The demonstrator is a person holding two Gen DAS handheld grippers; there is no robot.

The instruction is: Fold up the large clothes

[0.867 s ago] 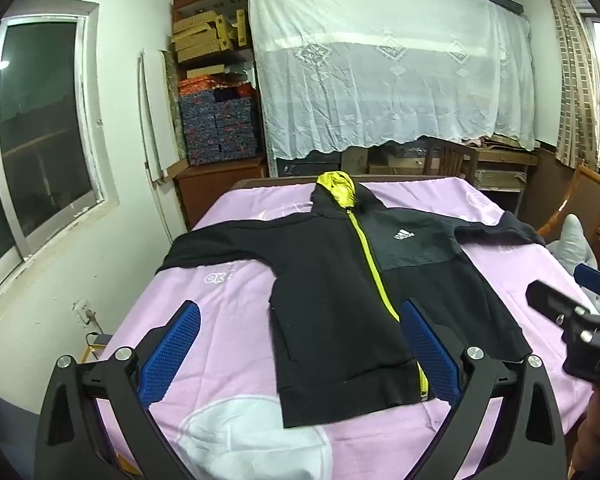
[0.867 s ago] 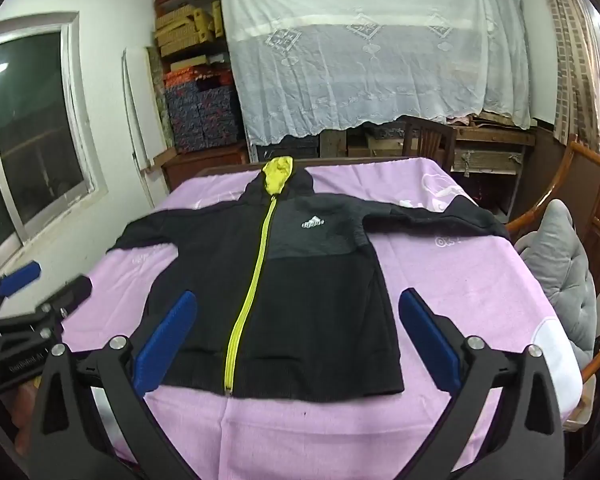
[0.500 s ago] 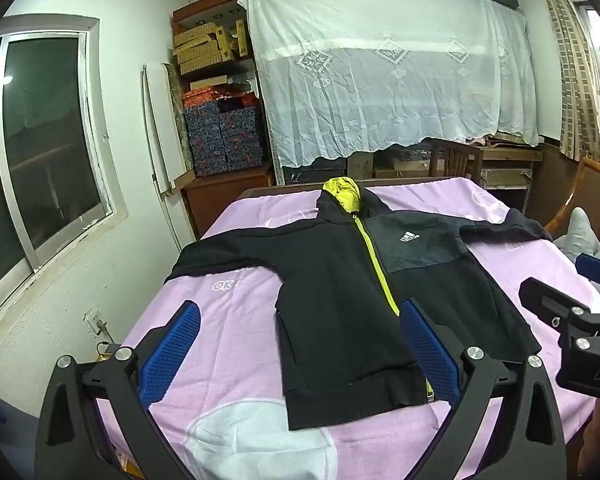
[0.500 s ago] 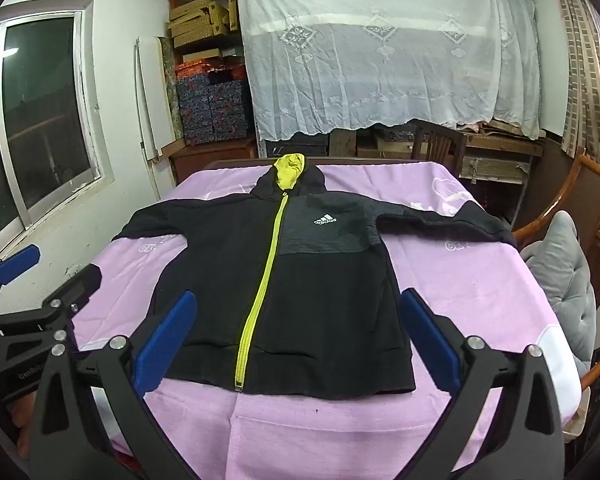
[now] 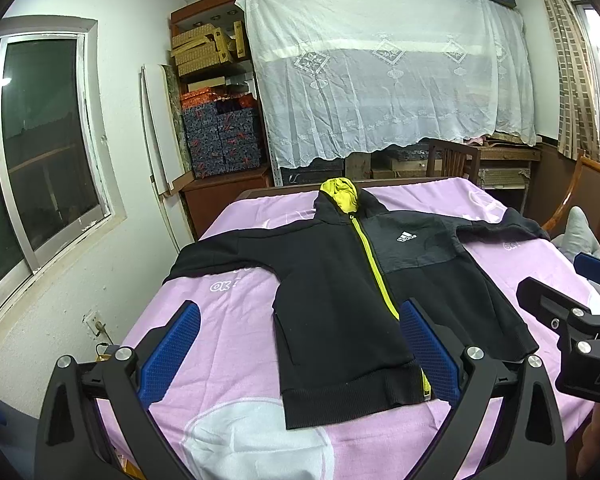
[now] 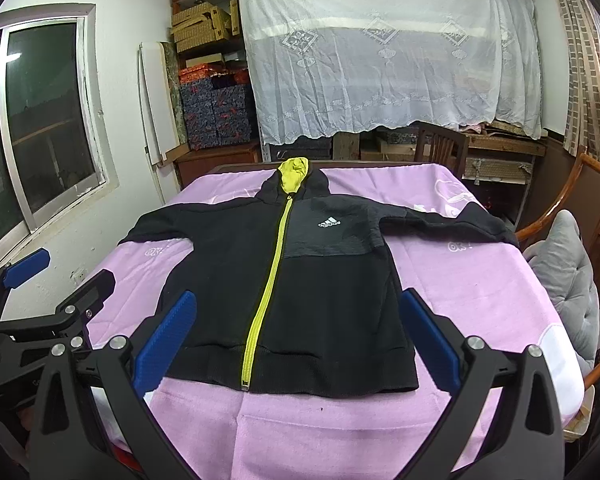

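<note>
Both wrist cameras look from the bed's (image 5: 228,332) foot toward the hoodie (image 6: 300,280), side by side.

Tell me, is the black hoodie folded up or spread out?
Spread out. The hoodie lies flat on the purple sheet, sleeves stretched sideways, zipper closed.

1. A black matt knit hooded jacket (image 6: 324,292) with ribbed hem was seen.
2. A soft pink cloth blanket (image 6: 480,292) was noted.
3. Blue textured gripper pads (image 5: 172,354) were noted on matt black plastic.
</note>
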